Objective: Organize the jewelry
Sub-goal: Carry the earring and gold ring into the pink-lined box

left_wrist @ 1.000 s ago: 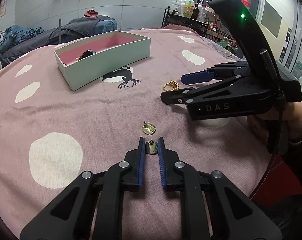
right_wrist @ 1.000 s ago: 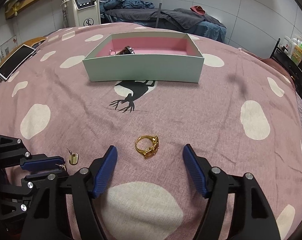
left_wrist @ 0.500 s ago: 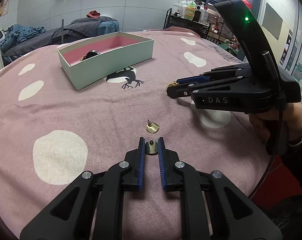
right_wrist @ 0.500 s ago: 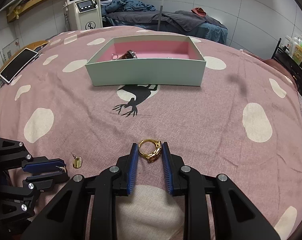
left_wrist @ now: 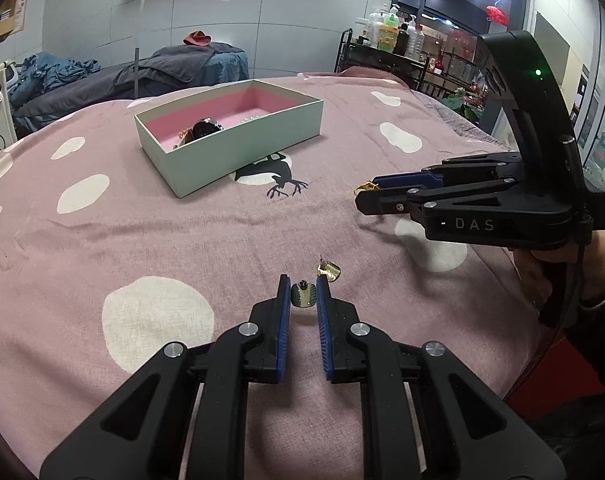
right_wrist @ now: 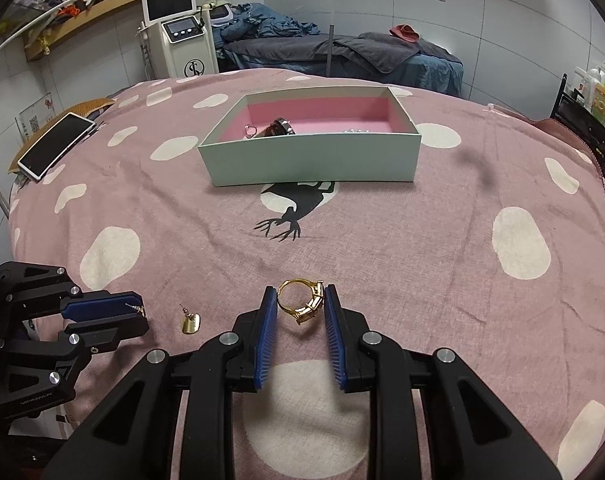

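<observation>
My left gripper [left_wrist: 303,286] is shut on a small gold earring [left_wrist: 303,295] and holds it just above the pink spotted cloth. A second gold earring [left_wrist: 328,271] lies on the cloth right beside it; it also shows in the right wrist view [right_wrist: 191,323]. My right gripper [right_wrist: 301,301] is shut on a gold ring [right_wrist: 302,302], lifted off the cloth. The mint green jewelry box [right_wrist: 314,156] with a pink lining stands farther back and holds a dark ring [right_wrist: 280,127], a small ring and some beads.
A black deer print [right_wrist: 296,210] marks the cloth in front of the box. A tablet [right_wrist: 54,145] lies at the far left edge of the table. A shelf with bottles [left_wrist: 394,36] stands behind the table on the right.
My right gripper has closed on the gold ring and lifted it off the cloth. My left gripper has risen a little with its earring. Both views have drawn back from the box.
</observation>
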Demonstrator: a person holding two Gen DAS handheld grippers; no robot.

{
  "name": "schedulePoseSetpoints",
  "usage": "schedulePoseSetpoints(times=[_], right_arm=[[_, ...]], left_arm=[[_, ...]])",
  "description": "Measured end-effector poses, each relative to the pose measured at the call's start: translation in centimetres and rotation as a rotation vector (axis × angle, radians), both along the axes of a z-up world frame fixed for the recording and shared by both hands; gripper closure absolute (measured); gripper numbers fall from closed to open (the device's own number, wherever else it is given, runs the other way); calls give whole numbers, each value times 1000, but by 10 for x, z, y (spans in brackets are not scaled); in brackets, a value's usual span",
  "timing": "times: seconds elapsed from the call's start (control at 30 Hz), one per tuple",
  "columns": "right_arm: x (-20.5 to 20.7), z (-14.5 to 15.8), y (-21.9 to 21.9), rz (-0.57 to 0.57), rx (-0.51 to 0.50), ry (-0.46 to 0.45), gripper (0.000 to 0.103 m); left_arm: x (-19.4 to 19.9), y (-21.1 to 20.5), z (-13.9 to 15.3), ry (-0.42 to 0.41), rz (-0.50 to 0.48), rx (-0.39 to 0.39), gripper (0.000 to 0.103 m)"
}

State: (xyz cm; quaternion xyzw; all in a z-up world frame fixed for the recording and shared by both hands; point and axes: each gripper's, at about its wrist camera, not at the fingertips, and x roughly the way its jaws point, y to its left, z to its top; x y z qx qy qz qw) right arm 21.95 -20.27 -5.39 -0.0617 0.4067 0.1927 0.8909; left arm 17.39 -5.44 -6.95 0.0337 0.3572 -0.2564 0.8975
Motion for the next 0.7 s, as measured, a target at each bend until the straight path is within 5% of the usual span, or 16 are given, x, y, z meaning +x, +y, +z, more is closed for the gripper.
schedulePoseSetpoints(times=[0.3, 0.7], right_arm=[[4, 21, 8, 24, 32, -33, 79], [55, 52, 17, 1, 54, -78, 79]], left_arm=[[23, 4, 22, -47, -11, 26, 90], [101, 9, 56, -71, 27, 13, 90]])
